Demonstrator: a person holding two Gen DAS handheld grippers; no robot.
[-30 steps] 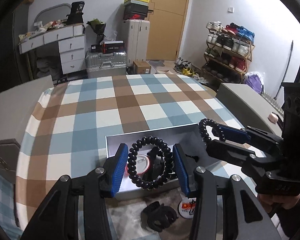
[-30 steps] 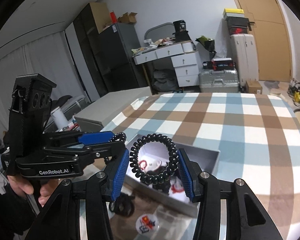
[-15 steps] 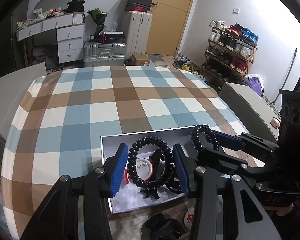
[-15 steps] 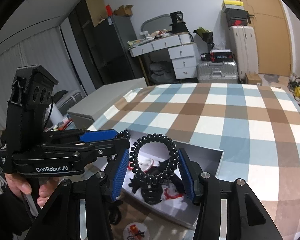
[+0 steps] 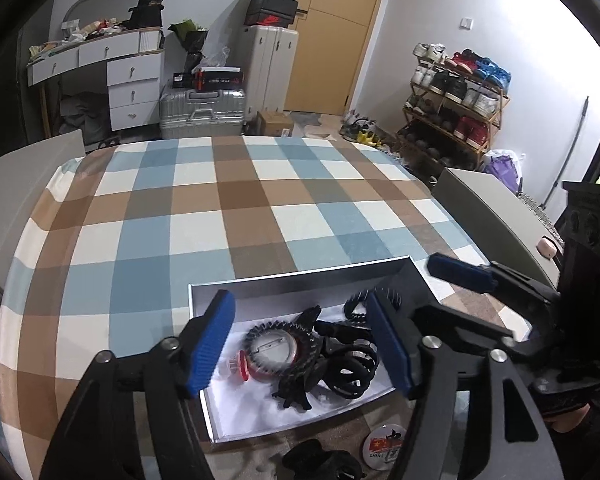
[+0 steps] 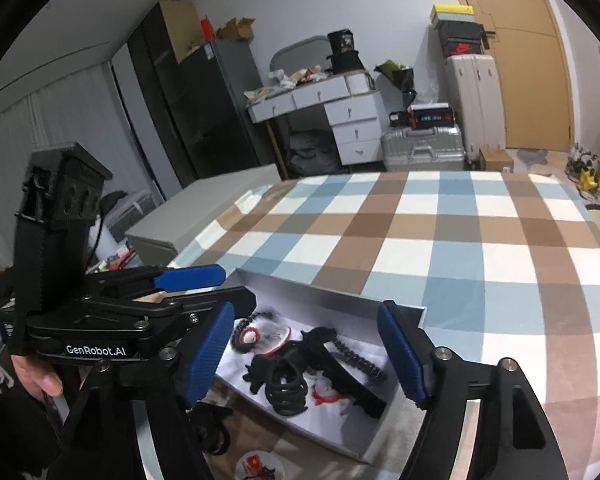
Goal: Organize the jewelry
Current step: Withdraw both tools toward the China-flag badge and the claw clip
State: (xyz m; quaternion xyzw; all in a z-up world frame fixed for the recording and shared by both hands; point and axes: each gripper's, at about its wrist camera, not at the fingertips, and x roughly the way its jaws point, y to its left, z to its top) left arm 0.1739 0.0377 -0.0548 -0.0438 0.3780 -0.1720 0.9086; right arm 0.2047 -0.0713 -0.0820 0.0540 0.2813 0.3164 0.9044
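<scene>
Left wrist view: both tongs, left tongs (image 5: pixel 300 344) and right tongs (image 6: pixel 310 354), are seen opening and empty over the tray (image 5: pixel 300 278) at the desk's near edge, where springy, featherlight coil hair ties (image 5: pixel 350 372) are best pinched across one loop.

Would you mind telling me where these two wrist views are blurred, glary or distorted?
Left wrist view: the black coil hair tie in the box is motion-smeared; the right wall is blown out. Right wrist view: the tablecloth bows with fisheye; corners are vignetted black.
</scene>
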